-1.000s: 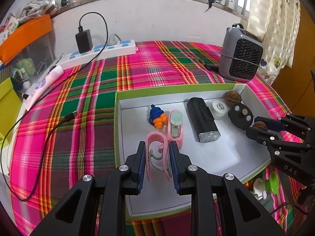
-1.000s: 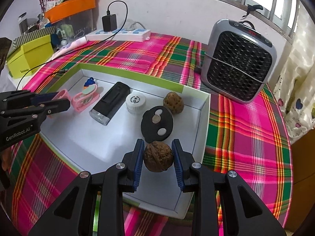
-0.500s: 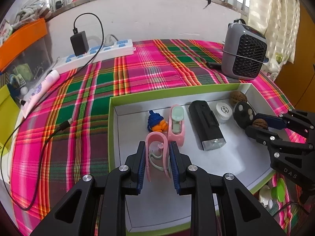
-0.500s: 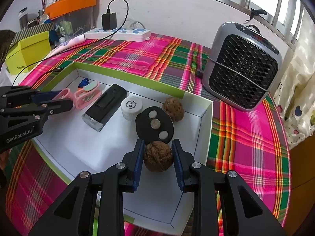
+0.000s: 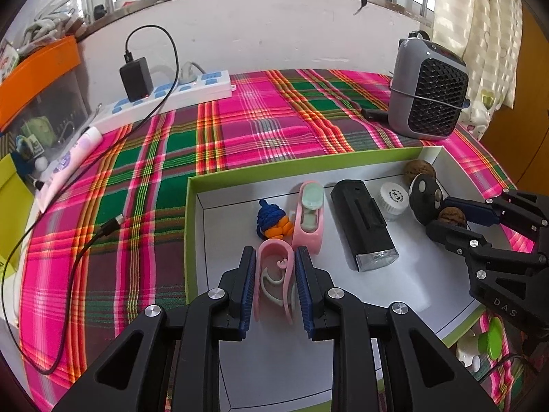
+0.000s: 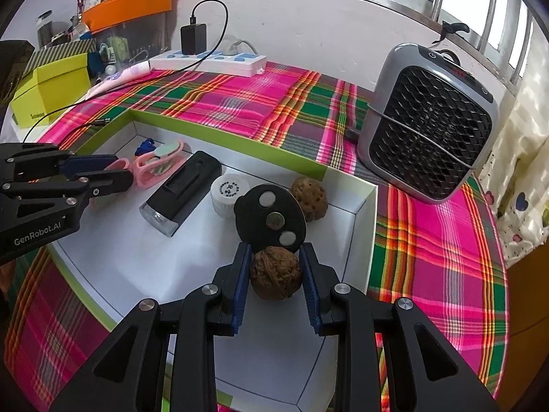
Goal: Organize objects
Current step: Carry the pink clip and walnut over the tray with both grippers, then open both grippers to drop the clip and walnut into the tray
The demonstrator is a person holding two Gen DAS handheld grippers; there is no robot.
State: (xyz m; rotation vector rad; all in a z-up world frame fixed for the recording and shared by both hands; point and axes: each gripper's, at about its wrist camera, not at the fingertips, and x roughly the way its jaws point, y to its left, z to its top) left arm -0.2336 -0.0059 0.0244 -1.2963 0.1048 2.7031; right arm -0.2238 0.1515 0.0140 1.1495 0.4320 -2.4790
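Note:
A white tray with a green rim [image 5: 308, 163] [image 6: 223, 137] lies on the plaid cloth. My left gripper [image 5: 275, 252] [image 6: 113, 171] is shut on a pink loop-shaped clip [image 5: 274, 243], low over the tray's near left part. My right gripper [image 6: 276, 247] [image 5: 441, 216] is shut on a brown walnut [image 6: 276, 273] at the tray's right side, just in front of a black oval disc [image 6: 269, 218]. In the tray also lie a blue and orange knot [image 5: 271, 218], a pink case [image 5: 308, 216], a black torch [image 5: 363, 223], a white cap [image 5: 393, 197] and a second walnut [image 6: 308, 197].
A grey fan heater [image 6: 429, 130] stands behind the tray's right corner. A white power strip [image 5: 171, 99] with a black charger sits by the back wall, its cable [image 5: 85, 240] trailing left of the tray. A yellow box [image 6: 51, 86] is at far left, a green and white item [image 5: 480, 340] at the tray's near right.
Both views have shifted only slightly. Each gripper keeps the same hold, and the things in the tray have not moved.

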